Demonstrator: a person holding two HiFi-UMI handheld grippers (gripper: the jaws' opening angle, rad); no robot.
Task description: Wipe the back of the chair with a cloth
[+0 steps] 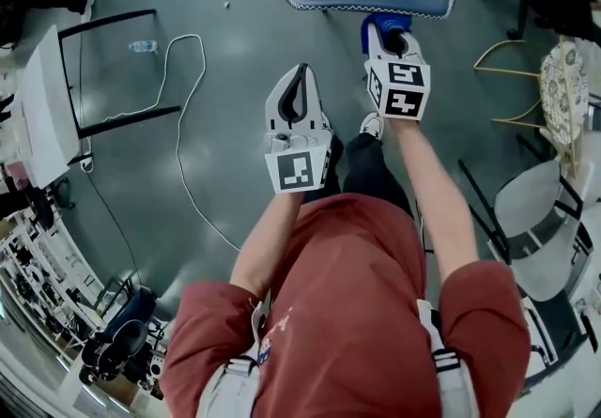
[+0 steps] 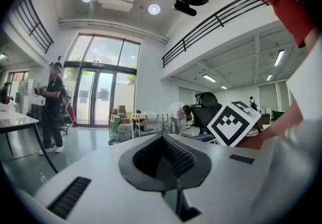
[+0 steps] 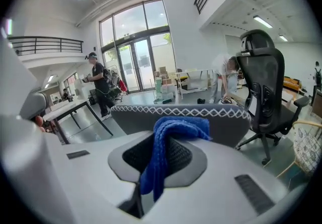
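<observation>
"Down close to the red shirt point(image 1: 347, 313), what is the left gripper point(image 1: 300, 78) doing?"

"Nothing much. Its jaws are pressed together and there is nothing in them. It hangs lower than the other one, away from the chair."

"And the right gripper point(image 1: 390, 38)?"

"It reaches out in front. Its jaws pinch a blue cloth point(image 3: 173, 130). One end of the cloth hangs down and the other end flops over the top."

"Where is the chair back point(image 3: 221, 117)?"

"Right in front of the cloth. It is the blue-grey one with the white zigzag stitches along its top edge."

"So how do you wipe it well?"

"I think you push the floppy part flat on the chair. Then you slide it side to side, a bit lower each time. Hold the pinch tight so the cloth does not slip out. The left gripper could hold the chair steady if it rolls."

"Is the cloth touching the chair now?"

"I cannot tell. It is just beside the top edge, but the cloth covers the spot where they would meet."

"What else is hard to see?"

"The chair's legs are not in any view, and most of the back is cut off or hidden. I cannot see any dirt on it. Far behind, there is a black office chair point(image 3: 261, 77) and a person point(image 3: 98, 89) by the glass doors, both small."
</observation>
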